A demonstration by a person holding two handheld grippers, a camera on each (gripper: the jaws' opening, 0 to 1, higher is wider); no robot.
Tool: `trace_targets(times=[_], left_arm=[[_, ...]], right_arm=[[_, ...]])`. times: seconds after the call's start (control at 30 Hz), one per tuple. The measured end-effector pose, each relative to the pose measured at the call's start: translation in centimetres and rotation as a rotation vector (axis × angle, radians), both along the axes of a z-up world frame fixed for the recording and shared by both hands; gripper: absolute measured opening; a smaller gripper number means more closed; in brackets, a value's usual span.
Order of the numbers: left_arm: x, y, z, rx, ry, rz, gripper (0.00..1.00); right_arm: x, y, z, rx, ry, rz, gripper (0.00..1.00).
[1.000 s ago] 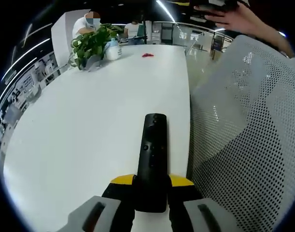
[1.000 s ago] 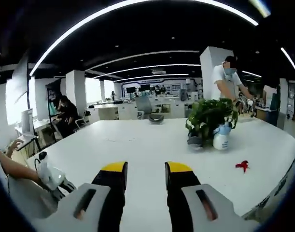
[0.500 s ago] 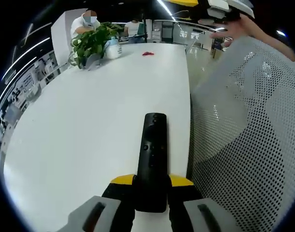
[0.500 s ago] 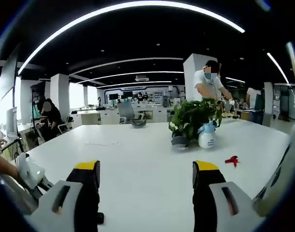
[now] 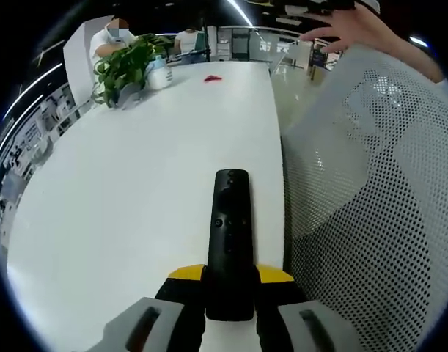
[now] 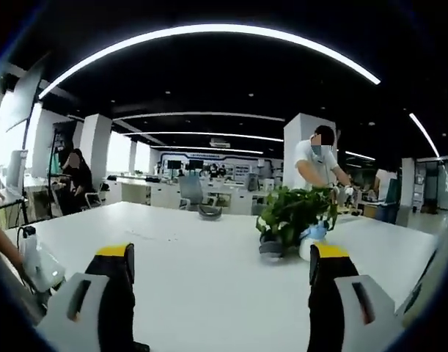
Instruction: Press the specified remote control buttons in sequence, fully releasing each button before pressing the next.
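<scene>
Remote (image 5: 229, 235) above white table (image 5: 121, 183)

One remote control (image 5: 229, 235), one potted plant (image 6: 291, 217), one spray bottle (image 6: 309, 242), one red item (image 5: 211, 77).

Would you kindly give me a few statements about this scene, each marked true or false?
1. The left claw is shut on the black remote control. True.
2. The right claw is shut. False: its jaws stand wide apart, holding nothing.
3. A potted plant stands on the white table. True.
4. The remote lies flat beside the plant. False: it is held over the table's near end, far from the plant.
</scene>
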State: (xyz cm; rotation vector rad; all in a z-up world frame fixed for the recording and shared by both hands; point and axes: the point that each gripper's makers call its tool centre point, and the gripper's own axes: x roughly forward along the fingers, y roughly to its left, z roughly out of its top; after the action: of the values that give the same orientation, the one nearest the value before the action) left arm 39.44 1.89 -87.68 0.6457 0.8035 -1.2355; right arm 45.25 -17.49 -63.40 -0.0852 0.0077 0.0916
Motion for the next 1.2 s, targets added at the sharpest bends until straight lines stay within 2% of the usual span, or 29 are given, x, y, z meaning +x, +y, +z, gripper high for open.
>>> trace_targets(times=[0.2, 0.27, 0.37, 0.43, 0.53, 0.67, 0.83, 1.2], left_arm=[[0.3, 0.3, 0.0, 0.015, -0.002, -0.039, 0.24], [0.5, 0.4, 0.0, 0.010, 0.011, -0.042, 0.24], [1.1, 0.8, 0.0, 0.025, -0.005, -0.062, 0.24], [1.8, 1.1, 0.1, 0.046, -0.029, -0.074, 0.24], [3.0, 1.6, 0.0, 0.063, -0.034, -0.073, 0.24], [4.9, 2.2, 0.5, 0.064, -0.056, -0.052, 0.23], [7.2, 3.0, 0.8, 0.080, -0.074, -0.043, 0.23], [11.9, 4.5, 2.0, 0.104, -0.128, -0.008, 0.23]], right_arm=[[0.0, -0.6, -1.0, -0.001, 0.051, -0.022, 1.00], [-0.1, -1.0, -1.7, -0.024, 0.095, -0.044, 1.00], [-0.2, -1.4, -1.8, -0.054, 0.107, -0.073, 1.00], [-0.3, -1.8, -1.9, -0.070, 0.116, -0.095, 1.00], [-0.4, -2.5, -2.3, -0.091, 0.146, -0.126, 1.00], [-0.5, -2.8, -2.4, -0.114, 0.153, -0.144, 1.00], [-0.4, -2.5, -3.0, -0.128, 0.186, -0.133, 1.00], [-0.4, -2.5, -3.5, -0.155, 0.217, -0.129, 1.00]])
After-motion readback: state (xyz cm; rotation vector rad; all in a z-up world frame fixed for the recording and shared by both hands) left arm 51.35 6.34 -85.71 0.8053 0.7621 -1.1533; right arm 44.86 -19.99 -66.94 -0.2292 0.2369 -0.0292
